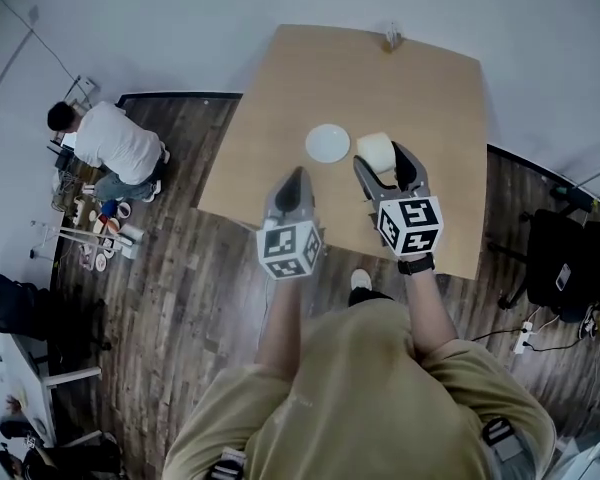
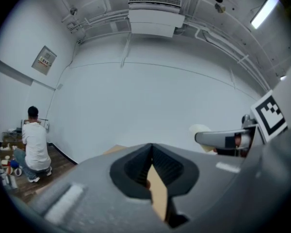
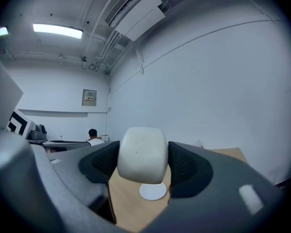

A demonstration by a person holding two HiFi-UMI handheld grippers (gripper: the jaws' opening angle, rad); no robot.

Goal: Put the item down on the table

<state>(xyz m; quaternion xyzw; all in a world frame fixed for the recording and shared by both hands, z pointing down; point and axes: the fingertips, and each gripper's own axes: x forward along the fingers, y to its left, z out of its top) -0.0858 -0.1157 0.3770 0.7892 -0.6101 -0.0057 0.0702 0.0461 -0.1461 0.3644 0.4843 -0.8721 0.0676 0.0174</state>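
The put-down looks not yet done: the right gripper point(image 1: 385, 161) has its jaws clamped on the cream cup point(image 3: 141, 154), seemingly above the desk point(image 1: 435, 88) near a plate point(image 1: 327, 143), and the left gripper point(image 1: 296, 178) has its jaws together, empty.

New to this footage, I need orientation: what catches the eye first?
The right hand-held gripper clamps a cream-white item above the wooden table, near a white plate lying on it. The left hand-held gripper is shut and empty, and a person crouches on the floor at far left.
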